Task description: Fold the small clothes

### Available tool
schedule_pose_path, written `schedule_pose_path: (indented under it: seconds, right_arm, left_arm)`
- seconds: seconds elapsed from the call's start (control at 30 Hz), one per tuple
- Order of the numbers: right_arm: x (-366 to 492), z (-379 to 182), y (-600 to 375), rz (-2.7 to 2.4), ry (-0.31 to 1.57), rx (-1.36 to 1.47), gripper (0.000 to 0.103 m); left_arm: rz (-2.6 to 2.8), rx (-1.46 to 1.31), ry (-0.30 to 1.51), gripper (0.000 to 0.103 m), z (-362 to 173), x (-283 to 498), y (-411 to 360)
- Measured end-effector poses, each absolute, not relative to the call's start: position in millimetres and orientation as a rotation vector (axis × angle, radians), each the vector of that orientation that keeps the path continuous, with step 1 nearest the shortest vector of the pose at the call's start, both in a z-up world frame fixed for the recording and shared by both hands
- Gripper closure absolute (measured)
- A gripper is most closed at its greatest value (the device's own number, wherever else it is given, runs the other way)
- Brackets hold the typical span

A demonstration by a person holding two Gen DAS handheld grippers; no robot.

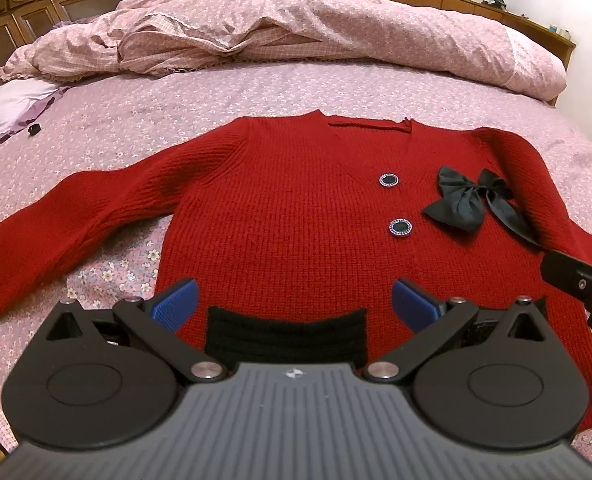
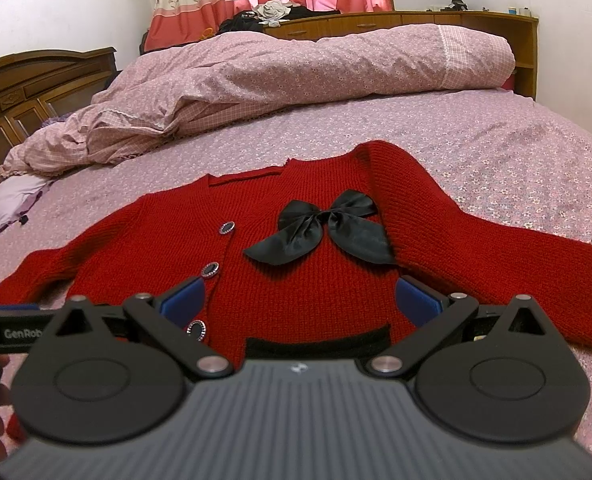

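Observation:
A small red knit cardigan (image 1: 288,216) lies flat, front up, on the bed, sleeves spread to both sides. It has a black satin bow (image 1: 468,204), round dark buttons (image 1: 389,180) and a black pocket patch (image 1: 288,336) near the hem. My left gripper (image 1: 294,300) is open and empty, just above the hem over that patch. In the right wrist view the cardigan (image 2: 304,272) and bow (image 2: 324,232) lie ahead. My right gripper (image 2: 302,300) is open and empty above the hem on the bow side. The right gripper's edge shows in the left wrist view (image 1: 580,284).
The bed has a pink flowered sheet (image 1: 336,88). A crumpled pink duvet (image 1: 296,20) lies along the far side. A wooden headboard (image 2: 24,92) stands at the left. A purple cloth (image 1: 12,108) and small dark items lie at the left edge.

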State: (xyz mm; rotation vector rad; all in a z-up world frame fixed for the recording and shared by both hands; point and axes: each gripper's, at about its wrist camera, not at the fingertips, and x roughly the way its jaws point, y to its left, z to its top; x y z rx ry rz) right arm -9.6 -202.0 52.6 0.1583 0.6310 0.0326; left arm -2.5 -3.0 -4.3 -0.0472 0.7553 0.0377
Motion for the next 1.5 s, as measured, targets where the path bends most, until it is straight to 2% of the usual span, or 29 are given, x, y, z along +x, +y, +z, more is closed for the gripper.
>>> schedule_pose_path:
  seconds: [1.17, 1.5]
  right_arm:
    - [-8, 44, -207, 0.028, 0.681, 0.189, 0.000]
    - [-7, 30, -229, -0.022, 0.736, 0.303, 0.000]
  left_arm:
    - [0.043, -0.039, 0.784, 0.000, -7, 1, -6]
    - [0.045, -0.062, 0.835, 0.000, -18, 10, -1]
